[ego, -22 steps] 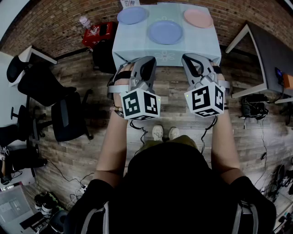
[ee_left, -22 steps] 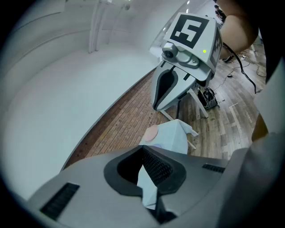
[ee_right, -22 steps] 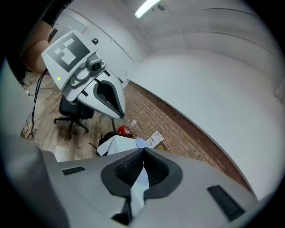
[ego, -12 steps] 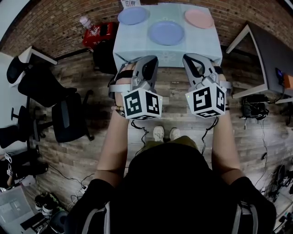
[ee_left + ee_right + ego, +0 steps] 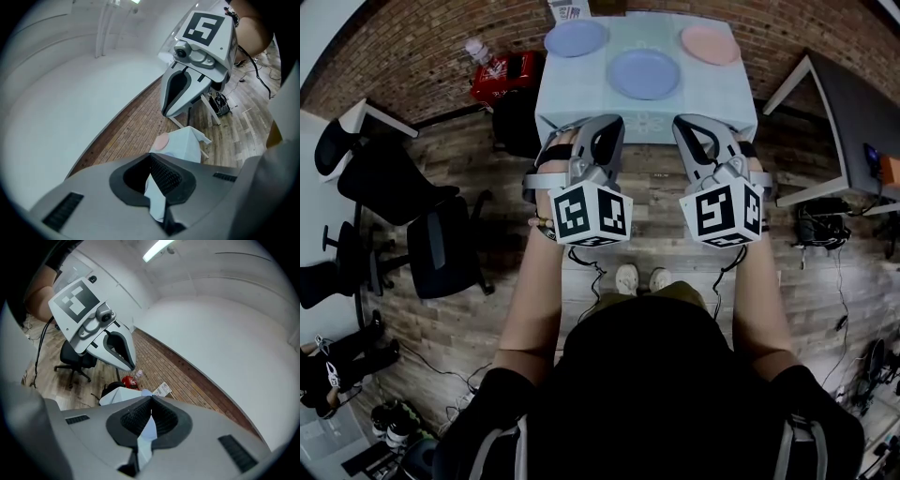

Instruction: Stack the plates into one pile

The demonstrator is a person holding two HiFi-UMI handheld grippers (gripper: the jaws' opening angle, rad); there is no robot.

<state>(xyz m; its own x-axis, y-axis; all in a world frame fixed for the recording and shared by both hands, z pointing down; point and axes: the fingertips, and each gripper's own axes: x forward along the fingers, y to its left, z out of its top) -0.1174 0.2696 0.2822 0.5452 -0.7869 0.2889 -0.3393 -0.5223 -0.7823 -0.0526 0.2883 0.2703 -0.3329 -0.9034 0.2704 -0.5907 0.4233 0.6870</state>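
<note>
- My left tongs (image 5: 600, 129) are pressed together with nothing between them. In the left gripper view the ribbed pads (image 5: 164, 177) meet at the tips.
- My right tongs (image 5: 698, 127) are closed and empty too. In the right gripper view their pads (image 5: 135, 417) touch at the tips.
- I hold both tongs side by side, a little apart, over the wooden floor (image 5: 487, 309). They sit just short of the near edge of the surface (image 5: 581, 94) and point toward it, tipped slightly down.
- The surface wears a pale cloth and stands against a brick wall (image 5: 412, 47).
- Three plates lie on it, each well apart from the others and none stacked.
- The left blue plate (image 5: 575, 38) is at the far left corner.
- The middle blue plate (image 5: 645, 73) lies nearer me, about centre.
- The pink plate (image 5: 710, 44) is at the far right corner; the left gripper view shows it beyond my closed tips.
- A printed card (image 5: 567, 9) stands at the far edge, just beside the left blue plate.
- A red bag (image 5: 508, 70) sits on the floor left of the surface, with a bottle (image 5: 478, 49) next to it.
- Black office chairs (image 5: 441, 248) stand at my left.
- My shoes (image 5: 639, 278) show below the tongs.
</note>
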